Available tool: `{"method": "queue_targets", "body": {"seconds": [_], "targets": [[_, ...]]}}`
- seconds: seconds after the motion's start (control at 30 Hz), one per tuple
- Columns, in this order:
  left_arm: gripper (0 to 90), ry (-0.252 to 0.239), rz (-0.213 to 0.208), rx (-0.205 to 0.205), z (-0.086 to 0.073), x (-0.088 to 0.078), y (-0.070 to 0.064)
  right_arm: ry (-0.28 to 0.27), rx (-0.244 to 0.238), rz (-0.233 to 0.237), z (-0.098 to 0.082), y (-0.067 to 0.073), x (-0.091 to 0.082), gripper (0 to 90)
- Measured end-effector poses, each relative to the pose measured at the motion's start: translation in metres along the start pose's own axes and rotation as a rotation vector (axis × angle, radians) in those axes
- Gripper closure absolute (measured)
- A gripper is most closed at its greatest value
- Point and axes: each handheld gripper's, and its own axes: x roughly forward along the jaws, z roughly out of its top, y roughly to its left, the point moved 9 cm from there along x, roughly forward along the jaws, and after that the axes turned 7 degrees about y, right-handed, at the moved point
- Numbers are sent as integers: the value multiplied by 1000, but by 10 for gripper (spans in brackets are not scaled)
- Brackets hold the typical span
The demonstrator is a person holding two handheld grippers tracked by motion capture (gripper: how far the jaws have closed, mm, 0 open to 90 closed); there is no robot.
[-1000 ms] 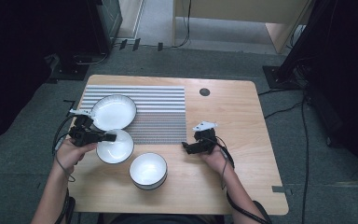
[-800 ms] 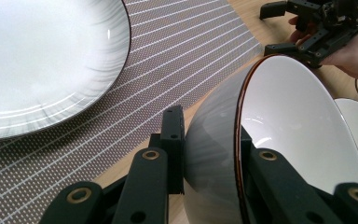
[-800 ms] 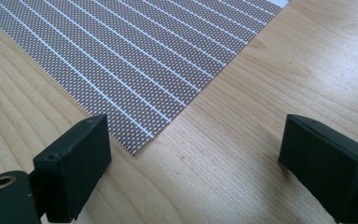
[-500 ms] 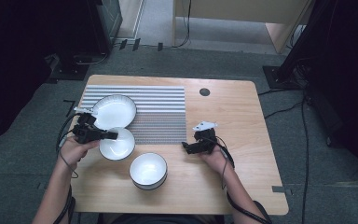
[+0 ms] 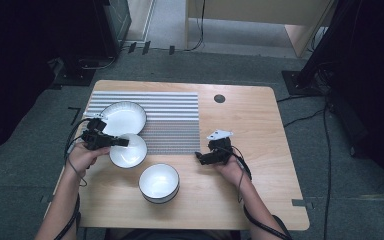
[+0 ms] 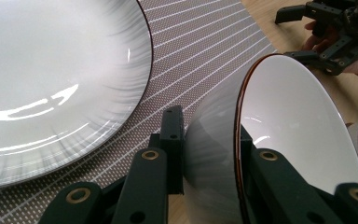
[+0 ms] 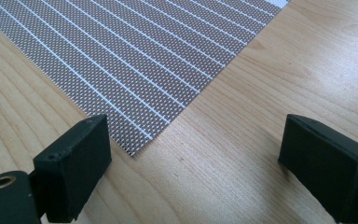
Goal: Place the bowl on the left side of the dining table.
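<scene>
At nine o'clock on the worktop (image 5: 260, 120), the left gripper (image 5: 122, 142) pinches the small bowl's (image 5: 130, 152) rim; the plate (image 5: 125, 117) lies at twelve o'clock, touching. The right gripper (image 5: 202, 158) gapes empty.

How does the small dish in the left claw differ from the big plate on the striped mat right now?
The small dish is clamped by its rim in the left claw and stands tilted on edge; the big plate lies flat and free. The small dish is smaller across and overlaps the edge of the striped mat, while the big plate sits fully on it. Both are white inside with a thin dark rim.
</scene>
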Motion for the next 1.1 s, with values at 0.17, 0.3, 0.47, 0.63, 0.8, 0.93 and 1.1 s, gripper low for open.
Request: {"method": "queue_targets", "body": {"seconds": [0.17,0.3,0.47,0.63,0.8,0.93,1.1], "targets": [[757,1,3,-3,4,1,4,-1,-1,0,0,0,0,84],[756,5,-15,-3,7,4,4,-1,-1,0,0,0,0,84],[756,8,-12,6,10,4,5,-1,-2,0,0,0,0,84],[758,14,-18,9,15,4,5,1,-2,-1,0,0,0,84],[758,13,-17,0,18,5,8,-1,-7,-1,0,-1,0,85],[758,12,-16,3,23,4,10,0,-4,-1,0,0,0,85],[758,3,-23,-1,29,3,12,0,-3,-1,0,0,0,84]]}}
